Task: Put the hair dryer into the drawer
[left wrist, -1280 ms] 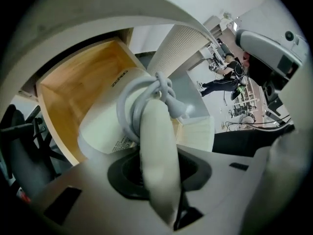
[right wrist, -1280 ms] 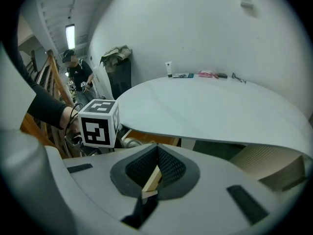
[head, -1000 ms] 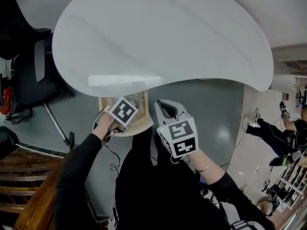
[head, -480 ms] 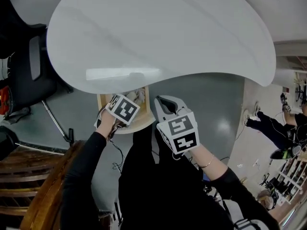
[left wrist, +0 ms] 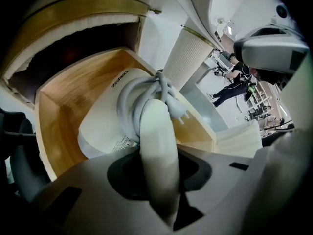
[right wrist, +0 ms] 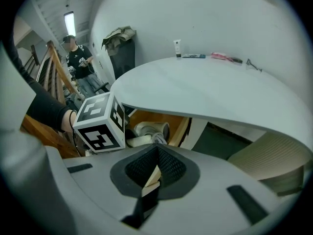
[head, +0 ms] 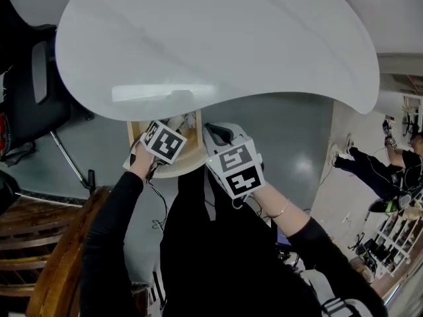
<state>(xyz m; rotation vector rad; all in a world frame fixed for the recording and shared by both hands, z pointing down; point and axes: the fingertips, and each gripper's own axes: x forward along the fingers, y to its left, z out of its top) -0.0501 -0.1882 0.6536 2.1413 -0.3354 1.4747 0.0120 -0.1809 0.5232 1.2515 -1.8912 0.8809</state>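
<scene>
The white hair dryer [left wrist: 107, 116] has its grey cord [left wrist: 142, 94] wound round it, and its handle runs back between the jaws of my left gripper [left wrist: 156, 180], which is shut on it. Its body hangs tilted just inside the open wooden drawer [left wrist: 68, 97]; whether it rests on the drawer floor I cannot tell. In the head view the drawer [head: 192, 157] sticks out under the white table [head: 218, 38], with the left gripper [head: 173, 129] over it. My right gripper [head: 218, 134] hovers beside the drawer's right edge, shut and holding nothing. In the right gripper view the hair dryer [right wrist: 149, 130] lies in the drawer [right wrist: 181, 126].
A black chair [head: 33, 91] stands at the left and a wooden stair rail [head: 59, 256] at the lower left. The ribbed table pedestal [left wrist: 188, 58] rises just behind the drawer. A few small items [right wrist: 195, 56] lie at the table's far edge. A person [head: 370, 170] is off to the right.
Both grippers have moved forward and down toward the drawer. The left one has carried the hair dryer lower into the drawer; the right one has kept beside it.
</scene>
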